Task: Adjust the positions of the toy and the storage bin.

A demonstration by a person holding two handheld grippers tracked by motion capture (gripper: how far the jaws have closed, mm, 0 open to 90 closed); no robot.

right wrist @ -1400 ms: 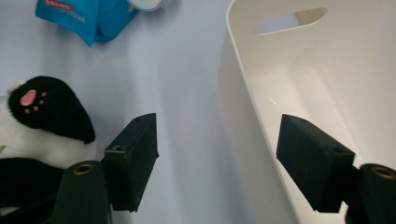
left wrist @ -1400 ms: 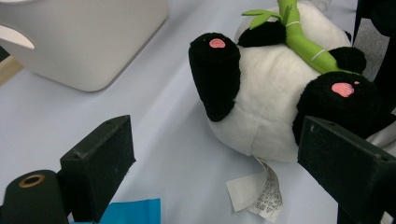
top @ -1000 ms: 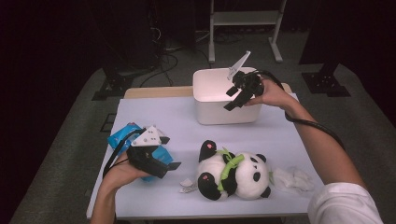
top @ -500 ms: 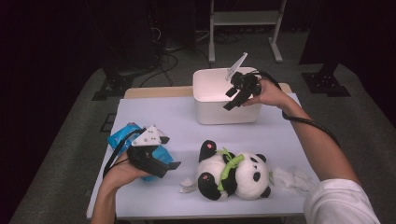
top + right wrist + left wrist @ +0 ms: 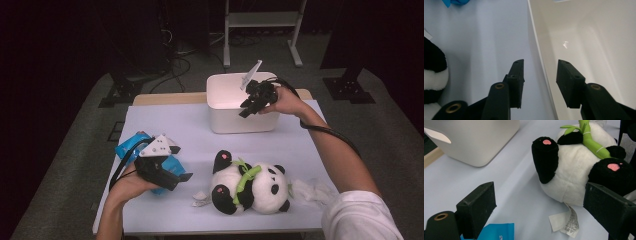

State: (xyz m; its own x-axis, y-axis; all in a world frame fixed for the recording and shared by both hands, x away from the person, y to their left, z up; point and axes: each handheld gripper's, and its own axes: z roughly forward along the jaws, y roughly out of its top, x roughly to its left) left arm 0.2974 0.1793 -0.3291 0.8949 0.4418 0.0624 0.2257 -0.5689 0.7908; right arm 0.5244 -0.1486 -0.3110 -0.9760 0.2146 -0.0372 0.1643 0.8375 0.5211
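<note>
Right gripper [image 5: 540, 85] straddling the front wall of the white bin [image 5: 584, 37] — one jaw inside, one outside, just been closing, pads seemingly not yet touching the wall. Left gripper [image 5: 539, 212] spread wide, nothing gripped, panda plush [image 5: 576, 167] just ahead of its jaws, blue packet [image 5: 496, 231] beneath. Bin apparently empty; plush not yet picked up — most work remains.

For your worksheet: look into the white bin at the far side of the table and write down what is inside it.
In the white bin, the right gripper view shows only a bare pale floor and walls. The right gripper straddles its front wall, jaws apart after closing partway. The bin's far corners are out of frame.
</note>
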